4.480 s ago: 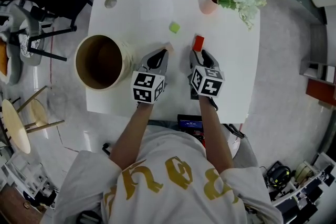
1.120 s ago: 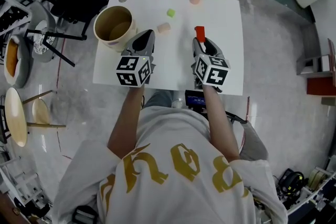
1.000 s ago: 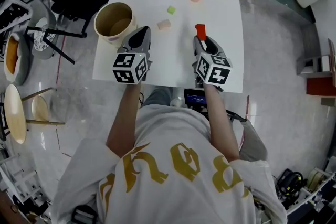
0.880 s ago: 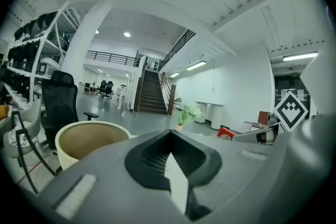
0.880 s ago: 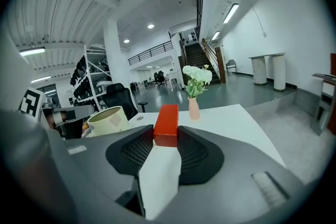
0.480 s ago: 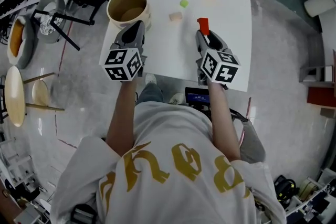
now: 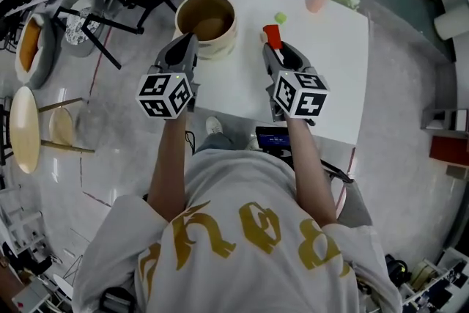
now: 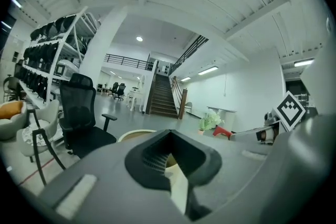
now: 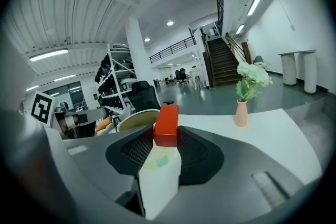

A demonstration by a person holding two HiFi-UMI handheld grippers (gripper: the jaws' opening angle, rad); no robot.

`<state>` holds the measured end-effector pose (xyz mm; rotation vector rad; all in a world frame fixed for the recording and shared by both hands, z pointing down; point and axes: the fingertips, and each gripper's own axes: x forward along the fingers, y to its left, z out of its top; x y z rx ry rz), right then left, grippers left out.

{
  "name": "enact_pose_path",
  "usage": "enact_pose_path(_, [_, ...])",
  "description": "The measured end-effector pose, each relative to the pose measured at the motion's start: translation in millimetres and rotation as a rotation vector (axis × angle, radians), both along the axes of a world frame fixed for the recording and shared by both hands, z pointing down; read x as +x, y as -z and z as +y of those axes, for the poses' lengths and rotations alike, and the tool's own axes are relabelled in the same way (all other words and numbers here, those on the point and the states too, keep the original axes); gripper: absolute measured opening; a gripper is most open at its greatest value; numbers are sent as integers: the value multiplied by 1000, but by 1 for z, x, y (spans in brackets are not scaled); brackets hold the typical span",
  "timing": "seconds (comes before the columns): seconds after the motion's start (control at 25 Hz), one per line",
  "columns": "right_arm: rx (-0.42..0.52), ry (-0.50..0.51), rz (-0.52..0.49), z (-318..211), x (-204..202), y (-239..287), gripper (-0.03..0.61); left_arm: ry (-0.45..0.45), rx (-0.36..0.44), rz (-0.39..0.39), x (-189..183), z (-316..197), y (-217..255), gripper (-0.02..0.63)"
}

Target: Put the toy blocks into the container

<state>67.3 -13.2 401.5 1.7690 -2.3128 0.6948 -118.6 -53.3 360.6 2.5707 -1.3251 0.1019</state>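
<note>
Head view: a red block, smooth, oblong and hard-edged, is held clamped between the fingers of the right gripper, its long axis running forward out of them. It is carried just right of the container, a round, tan, open-topped tub set on a white table, so a short leftward carry is judged to be needed. The left gripper, fingers drawn together on nothing, is poised at the container's near-left rim. A small green block is seen further right of the container.
</note>
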Motion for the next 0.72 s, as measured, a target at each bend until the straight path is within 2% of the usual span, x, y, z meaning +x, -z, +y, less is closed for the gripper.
enact_pose_path(0.24, [2, 58, 19, -28, -45, 2, 170, 1, -4, 31, -26, -26, -5, 0])
enact_pose_path(0.36, [1, 77, 31, -42, -66, 3, 170, -2, -3, 5, -38, -38, -8, 0])
enact_pose_path(0.44, [0, 84, 37, -50, -77, 2, 169, -18, -6, -13, -43, -45, -12, 0])
enact_pose_path(0.6, [2, 81, 48, -65, -94, -1, 169, -68, -16, 17, -48, -57, -19, 0])
enact_pose_path(0.72, [5, 76, 58, -73, -105, -5, 170, -83, -21, 12, -52, -64, -25, 0])
